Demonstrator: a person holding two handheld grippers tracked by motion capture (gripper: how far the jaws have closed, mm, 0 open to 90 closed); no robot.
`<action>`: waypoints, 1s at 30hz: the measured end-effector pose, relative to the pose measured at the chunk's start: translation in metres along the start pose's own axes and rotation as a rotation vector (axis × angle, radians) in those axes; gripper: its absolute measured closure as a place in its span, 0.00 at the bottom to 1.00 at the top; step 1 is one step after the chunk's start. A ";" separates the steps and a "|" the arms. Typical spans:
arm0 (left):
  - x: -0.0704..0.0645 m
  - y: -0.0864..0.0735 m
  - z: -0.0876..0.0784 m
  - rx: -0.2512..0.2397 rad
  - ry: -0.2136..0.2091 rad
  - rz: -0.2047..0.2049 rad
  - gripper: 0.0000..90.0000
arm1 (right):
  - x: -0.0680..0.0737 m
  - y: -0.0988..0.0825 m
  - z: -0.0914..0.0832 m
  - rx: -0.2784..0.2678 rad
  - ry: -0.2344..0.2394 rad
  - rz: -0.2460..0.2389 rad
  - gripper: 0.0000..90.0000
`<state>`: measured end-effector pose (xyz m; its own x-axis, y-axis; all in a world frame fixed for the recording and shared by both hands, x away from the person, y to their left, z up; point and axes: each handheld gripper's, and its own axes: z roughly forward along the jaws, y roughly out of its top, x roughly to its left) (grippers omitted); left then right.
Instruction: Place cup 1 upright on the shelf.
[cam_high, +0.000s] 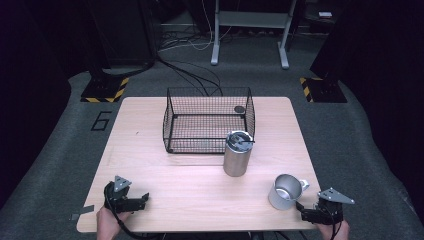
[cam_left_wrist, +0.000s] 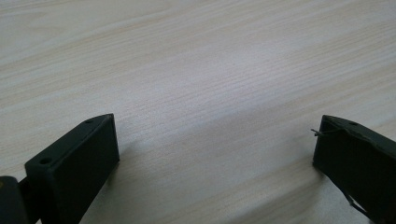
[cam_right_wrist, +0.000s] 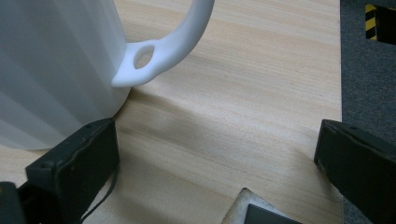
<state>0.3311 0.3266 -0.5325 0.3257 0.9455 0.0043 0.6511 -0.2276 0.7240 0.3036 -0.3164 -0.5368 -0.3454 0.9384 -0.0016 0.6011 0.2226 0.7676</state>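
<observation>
Right gripper (cam_high: 306, 214) sits at the lower right of the high view, jaws wide and empty, just beside the mug (cam_high: 285, 191), which stands upright at the table's (cam_high: 150, 150) lower right edge. In the right gripper view the mug (cam_right_wrist: 56, 70) fills the upper left, its handle (cam_right_wrist: 173, 42) curving out to the top centre; the left jaw is touching or nearly touching the mug's base, can't tell which, and the right jaw is well apart over the table edge. Left gripper (cam_high: 137, 201) is at the lower left of the high view, jaws also wide, nothing between them, bare wood (cam_left_wrist: 196, 70) ahead of it in the left gripper view. A steel canister (cam_high: 237, 153) with a lid stands mid-frame, touching or just in front of the wire basket (cam_high: 207, 120), near its right front corner; a small dark disc (cam_high: 240, 109) lies in the basket's far right. Handling guess: the mug looks like thin metal or enamel, light, rigid, smooth and likely slippery on the round wall, easy to tip or skid when nudged. Best hold is probably the handle loop, pinched across its flat sides, or one jaw inside the rim and one outside. Gripping the full body looks too wide for these jaws. Empty mug, so no spill risk as far as I can see.
</observation>
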 end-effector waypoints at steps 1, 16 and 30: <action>-0.002 0.000 0.001 -0.005 0.015 -0.021 0.00 | 0.000 0.000 0.000 0.001 0.003 0.006 0.00; -0.006 0.011 -0.001 -0.033 -0.023 -0.021 0.00 | -0.001 0.002 0.002 0.000 -0.001 0.006 0.00; -0.048 0.051 -0.011 -0.110 -0.164 0.072 0.00 | 0.000 0.001 0.001 0.000 -0.003 0.009 0.00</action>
<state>0.3408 0.2718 -0.4886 0.4817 0.8751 -0.0472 0.5461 -0.2576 0.7972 0.3056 -0.3159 -0.5367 -0.3380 0.9412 0.0039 0.6042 0.2138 0.7676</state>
